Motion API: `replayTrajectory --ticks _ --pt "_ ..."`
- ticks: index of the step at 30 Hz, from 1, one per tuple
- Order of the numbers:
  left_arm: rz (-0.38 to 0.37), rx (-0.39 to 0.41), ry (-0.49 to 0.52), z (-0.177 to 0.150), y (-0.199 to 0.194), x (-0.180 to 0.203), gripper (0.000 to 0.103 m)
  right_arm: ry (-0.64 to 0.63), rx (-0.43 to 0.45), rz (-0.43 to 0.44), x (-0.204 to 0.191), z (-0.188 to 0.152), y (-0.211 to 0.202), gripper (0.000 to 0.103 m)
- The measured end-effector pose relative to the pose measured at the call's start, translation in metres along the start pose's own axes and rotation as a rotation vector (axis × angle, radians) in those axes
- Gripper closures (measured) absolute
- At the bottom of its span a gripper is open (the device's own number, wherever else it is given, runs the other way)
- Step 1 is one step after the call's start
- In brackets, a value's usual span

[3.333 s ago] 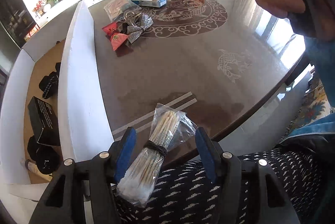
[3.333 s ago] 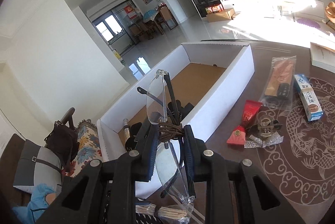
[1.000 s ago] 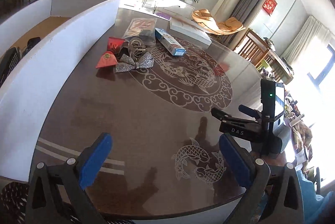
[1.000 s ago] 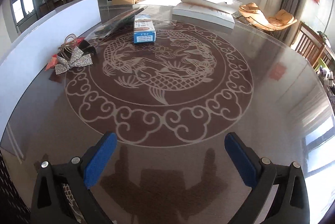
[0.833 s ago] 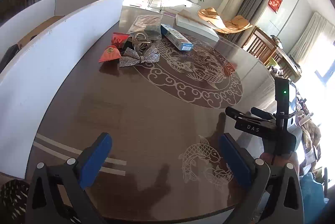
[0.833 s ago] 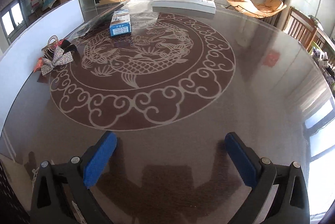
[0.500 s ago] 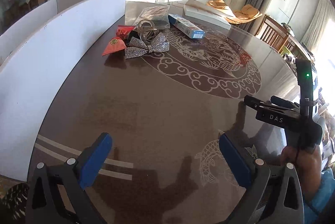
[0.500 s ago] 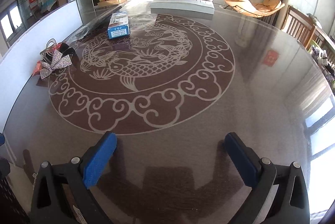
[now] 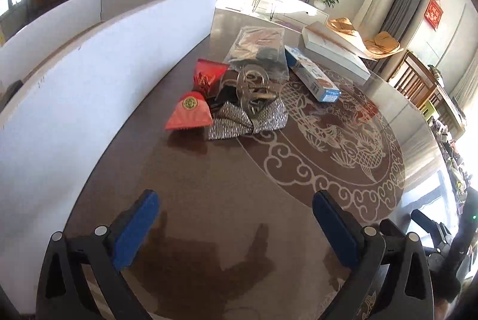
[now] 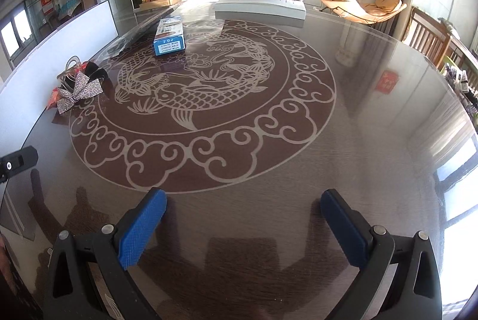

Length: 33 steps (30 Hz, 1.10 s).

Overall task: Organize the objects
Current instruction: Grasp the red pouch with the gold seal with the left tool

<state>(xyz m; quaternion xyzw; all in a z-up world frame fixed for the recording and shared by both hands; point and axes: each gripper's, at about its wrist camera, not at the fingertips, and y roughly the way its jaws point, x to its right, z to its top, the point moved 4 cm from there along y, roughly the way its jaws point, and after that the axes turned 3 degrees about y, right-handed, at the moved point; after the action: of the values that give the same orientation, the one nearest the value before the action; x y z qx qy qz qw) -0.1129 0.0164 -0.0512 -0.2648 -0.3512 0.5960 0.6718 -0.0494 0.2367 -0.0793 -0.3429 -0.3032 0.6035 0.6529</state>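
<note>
both the left gripper [image 9: 234, 218] and the right gripper [image 10: 243, 220] stood wide apart and empty; next pick was probably the sparkly bow [image 9: 248, 119], mid-frame.

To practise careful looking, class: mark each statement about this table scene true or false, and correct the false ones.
1. Both grippers are open and hold nothing. True: the left gripper and the right gripper have their jaws spread wide over the bare table.
2. The blue-and-white carton stands upright. False: it lies flat on the table.
3. The sparkly silver bow lies beside a red pouch. True.
4. The clear plastic bag is inside the white box. False: it lies on the table, outside the box wall.
</note>
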Motion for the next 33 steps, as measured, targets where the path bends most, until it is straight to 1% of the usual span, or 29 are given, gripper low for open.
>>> replayTrajectory --ticks 2,4,5,6,7,8,9,11,12,13,14,16,18,20,21,22,23,25,28,29,30,31,32,33 --pt "0.061 0.051 0.097 0.027 0.007 0.005 0.000 -0.004 0.000 0.002 -0.002 0.000 0.000 0.000" --pt "0.106 0.053 0.180 0.050 0.025 0.010 0.000 -0.004 0.000 0.002 -0.002 0.000 0.000 0.000" --pt "0.101 0.064 0.203 0.058 0.032 0.014 0.000 -0.004 0.000 0.002 -0.002 0.000 0.000 0.000" --pt "0.055 0.084 0.219 0.063 0.037 0.020 0.000 -0.003 0.000 0.003 -0.002 0.000 0.000 0.000" --pt "-0.024 0.097 0.237 0.065 0.041 0.029 0.000 -0.003 0.000 0.003 -0.002 0.000 0.000 0.000" --pt "-0.127 0.084 0.262 0.062 0.045 0.043 0.000 -0.003 0.000 0.003 -0.002 0.000 0.000 0.000" --pt "-0.186 0.060 0.292 0.057 0.049 0.057 0.000 -0.003 0.000 0.003 -0.002 0.000 0.000 0.000" --pt "-0.396 -0.034 0.338 0.042 0.052 0.089 0.000 -0.003 0.000 0.003 -0.002 0.000 0.000 0.000" --pt "-0.470 -0.042 0.348 0.036 0.046 0.099 0.000 -0.003 0.000 0.003 -0.002 0.000 0.000 0.000" --pt "-0.492 -0.028 0.354 0.032 0.038 0.106 0.000 -0.003 0.000 0.003 -0.002 0.000 0.000 0.000" --pt "-0.472 -0.003 0.352 0.030 0.030 0.106 0.000 -0.003 0.000 0.003 -0.002 0.000 0.000 0.000" --pt "-0.394 0.052 0.316 0.034 0.018 0.093 0.000 -0.003 0.000 0.003 -0.002 0.000 0.000 0.000" --pt "-0.269 0.115 0.238 0.046 0.011 0.063 0.000 -0.004 0.000 0.002 -0.002 0.000 0.000 0.000" --pt "-0.127 0.146 0.156 0.061 0.015 0.031 0.000 -0.003 0.000 0.003 -0.002 0.000 0.000 0.000" --pt "-0.074 0.133 0.116 0.067 0.021 0.018 0.000 -0.003 0.000 0.003 -0.002 0.000 0.000 0.000" --pt "-0.041 0.104 0.075 0.073 0.031 0.006 0.000 -0.003 0.000 0.003 -0.002 0.000 0.000 0.000" --pt "-0.021 0.070 0.039 0.076 0.041 -0.005 0.000 -0.003 0.000 0.003 -0.002 0.000 0.000 0.000" --pt "0.023 -0.004 0.002 0.074 0.062 -0.017 0.000 -0.003 0.000 0.003 -0.002 0.000 0.000 0.000" --pt "0.065 -0.093 0.004 0.063 0.089 -0.022 0.002 -0.003 0.000 0.003 -0.002 0.000 0.000 0.000" --pt "0.087 -0.077 0.029 0.063 0.091 -0.019 0.001 -0.003 0.000 0.003 -0.002 0.000 0.000 0.000" --pt "0.107 -0.070 0.053 0.063 0.093 -0.016 0.004 -0.003 0.000 0.003 -0.002 0.000 0.000 0.000" --pt "0.114 -0.069 0.068 0.063 0.094 -0.015 0.027 -0.003 0.000 0.003 -0.002 0.000 0.000 0.000" --pt "0.143 -0.043 0.095 0.064 0.092 -0.015 0.047 -0.003 0.000 0.003 -0.002 0.000 0.000 0.000" --pt "0.157 -0.031 0.118 0.063 0.091 -0.016 0.073 -0.003 0.000 0.003 -0.002 0.000 0.000 0.000"
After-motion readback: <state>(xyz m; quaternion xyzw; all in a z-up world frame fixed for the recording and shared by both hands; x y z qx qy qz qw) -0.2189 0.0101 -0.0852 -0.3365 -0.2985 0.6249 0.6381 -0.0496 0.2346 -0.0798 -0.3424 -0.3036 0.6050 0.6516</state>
